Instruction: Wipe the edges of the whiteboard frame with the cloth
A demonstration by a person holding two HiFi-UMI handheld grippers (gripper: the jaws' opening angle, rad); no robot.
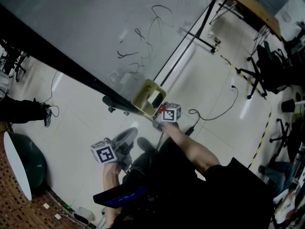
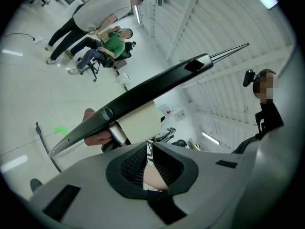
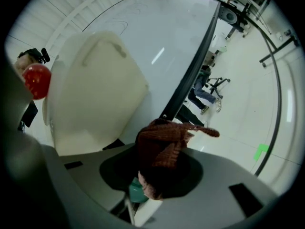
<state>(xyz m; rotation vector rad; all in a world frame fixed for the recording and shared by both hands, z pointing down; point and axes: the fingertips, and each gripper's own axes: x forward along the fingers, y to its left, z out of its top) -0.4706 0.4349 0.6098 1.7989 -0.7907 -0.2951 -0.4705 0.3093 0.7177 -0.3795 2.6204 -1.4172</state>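
The whiteboard (image 1: 95, 23) tilts across the head view, its black frame (image 1: 71, 70) running from upper left to the middle. In the right gripper view that frame (image 3: 193, 70) passes just beyond my jaws. My right gripper (image 3: 164, 144) is shut on a brown knitted cloth (image 3: 167, 147), held up at the frame's lower edge (image 1: 159, 109) beside a cream holder (image 1: 148, 97). My left gripper (image 1: 126, 136) hangs lower and to the left, jaws together with nothing in them; its own view shows the gripper (image 2: 148, 152) under the frame (image 2: 143, 95).
A cream holder (image 3: 93, 94) sits on the board near a red ball (image 3: 36, 78). Black stand legs (image 1: 190, 37) and cables cross the white floor. Office chairs (image 1: 267, 66) stand at right. Two people (image 2: 102, 13) are far off in the left gripper view.
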